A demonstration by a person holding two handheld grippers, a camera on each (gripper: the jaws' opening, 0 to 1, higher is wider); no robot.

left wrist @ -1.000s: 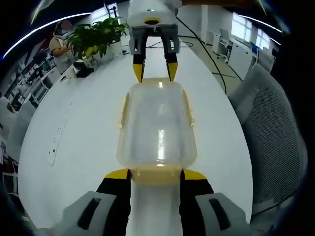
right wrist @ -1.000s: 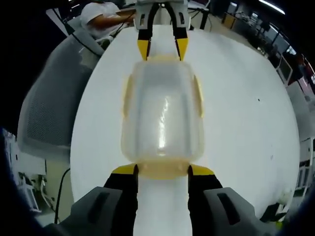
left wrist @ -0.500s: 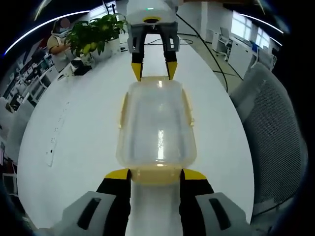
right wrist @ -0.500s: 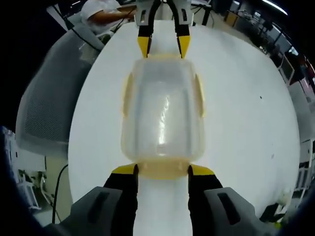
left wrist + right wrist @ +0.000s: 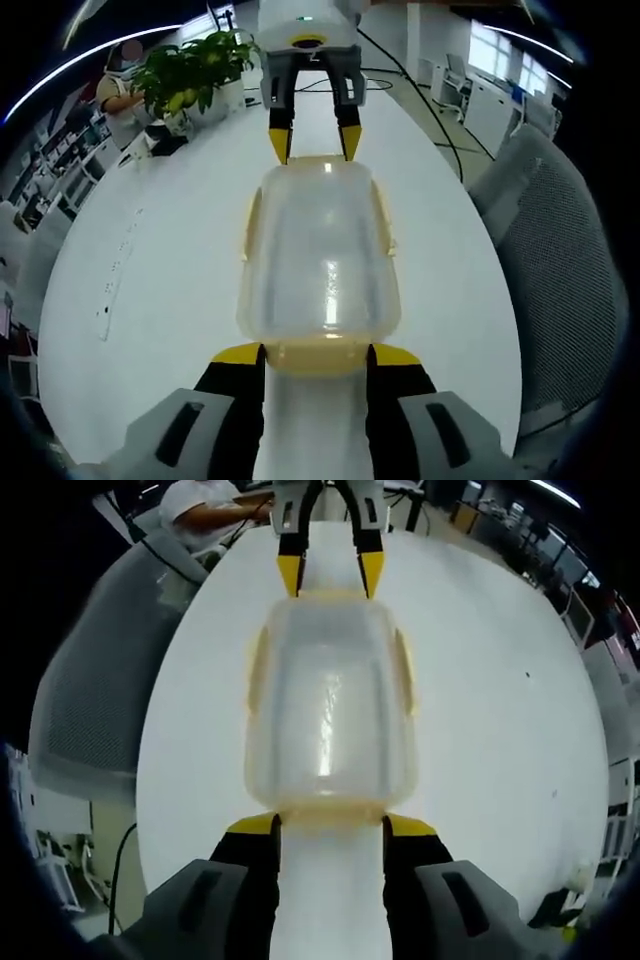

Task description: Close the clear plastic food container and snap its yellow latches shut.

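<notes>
Both claws, left (image 5: 316, 352) and right (image 5: 331, 826), stay spread at the container's (image 5: 318, 260) ends, unmoved.

We see left gripper (image 5: 315, 355): two black jaws tipped yellow, rising from grey moulded housings, each with dark oblong slot. Right gripper (image 5: 331, 827) built alike: same black jaws, yellow tips, grey shells with slots. Facing us in left gripper view, right gripper's front shows white body, grey finger links, slim yellow fingertips (image 5: 281, 144) (yellow ring on round part above). Left gripper's fingertips (image 5: 290, 575) in right gripper view likewise yellow on dark links.
</notes>
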